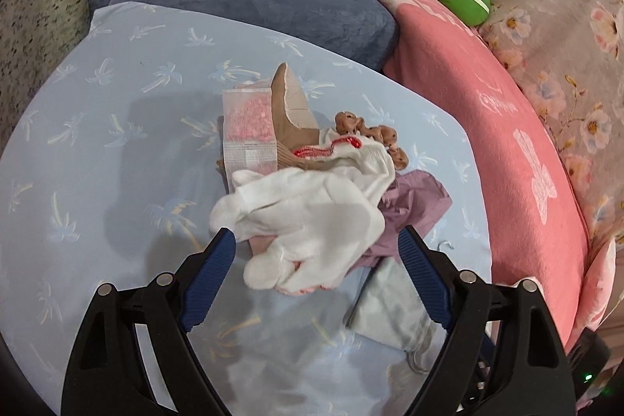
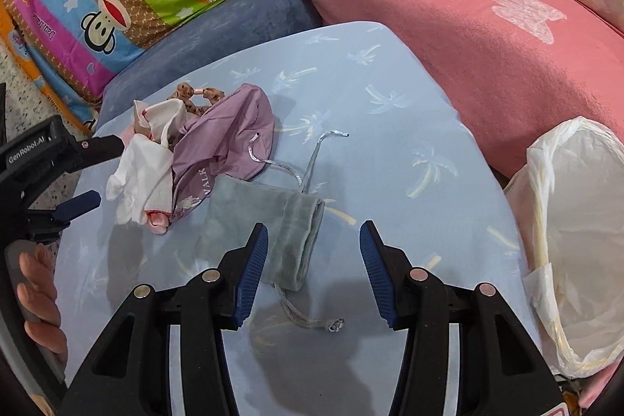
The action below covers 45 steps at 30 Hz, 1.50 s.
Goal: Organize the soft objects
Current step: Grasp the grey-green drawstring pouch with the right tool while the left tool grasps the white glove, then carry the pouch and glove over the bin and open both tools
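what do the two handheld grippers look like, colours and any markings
Both the left gripper and the right gripper have black plastic linkage arms with cut-out openings and round silver pivot pins. Their fingers carry dark blue ribbed pads. In the right wrist view the left gripper's black body bears white "GenRobot.AI" lettering. No cables or sleeves are visible.

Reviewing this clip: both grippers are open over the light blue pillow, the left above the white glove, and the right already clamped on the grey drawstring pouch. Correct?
Not quite. The right gripper is not clamped: the right wrist view shows its jaws apart, the grey drawstring pouch lying between them unpressed. The rest holds: the left gripper is open above the white glove on the light blue pillow.
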{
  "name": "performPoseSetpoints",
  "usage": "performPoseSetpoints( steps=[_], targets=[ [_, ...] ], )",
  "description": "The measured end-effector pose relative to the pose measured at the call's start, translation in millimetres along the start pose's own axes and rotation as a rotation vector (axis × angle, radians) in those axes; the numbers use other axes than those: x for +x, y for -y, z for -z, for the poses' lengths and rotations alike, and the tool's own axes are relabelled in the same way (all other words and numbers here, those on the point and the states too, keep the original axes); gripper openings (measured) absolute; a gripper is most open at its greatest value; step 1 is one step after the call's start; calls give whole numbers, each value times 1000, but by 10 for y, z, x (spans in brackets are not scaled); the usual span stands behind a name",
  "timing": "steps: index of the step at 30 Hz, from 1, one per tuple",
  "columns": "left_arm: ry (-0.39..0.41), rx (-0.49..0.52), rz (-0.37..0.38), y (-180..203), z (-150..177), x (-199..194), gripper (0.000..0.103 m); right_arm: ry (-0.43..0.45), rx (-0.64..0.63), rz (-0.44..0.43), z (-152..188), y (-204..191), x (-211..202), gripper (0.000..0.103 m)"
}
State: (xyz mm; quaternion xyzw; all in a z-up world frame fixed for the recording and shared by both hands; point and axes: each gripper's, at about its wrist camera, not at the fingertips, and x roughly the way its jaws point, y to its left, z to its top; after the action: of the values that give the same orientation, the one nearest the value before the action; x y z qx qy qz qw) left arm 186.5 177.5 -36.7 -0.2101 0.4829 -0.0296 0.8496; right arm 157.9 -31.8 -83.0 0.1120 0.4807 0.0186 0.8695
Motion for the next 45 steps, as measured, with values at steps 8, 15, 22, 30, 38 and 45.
performPoseSetpoints(
  steps=[8,15,22,30,38,45],
  targets=[
    [-38,-17,19,-23,-127,158,71,-44,-18,9,-20,-147,300,47],
    [-79,-20,66,-111,-105,207,24,-52,-56,29,39,-227,389,31],
    [-58,16,82,-19,-63,69,6,-58,-48,6,97,-211,323,7],
    [-14,57,108,210,14,-205,5,-6,-29,-29,118,-171,-48,5],
    [21,139,147,598,128,-446,5,103,8,-55,9,-5,-621,5],
    [37,236,177,1069,271,-577,5,220,42,-44,-135,296,-1188,5]
  ],
)
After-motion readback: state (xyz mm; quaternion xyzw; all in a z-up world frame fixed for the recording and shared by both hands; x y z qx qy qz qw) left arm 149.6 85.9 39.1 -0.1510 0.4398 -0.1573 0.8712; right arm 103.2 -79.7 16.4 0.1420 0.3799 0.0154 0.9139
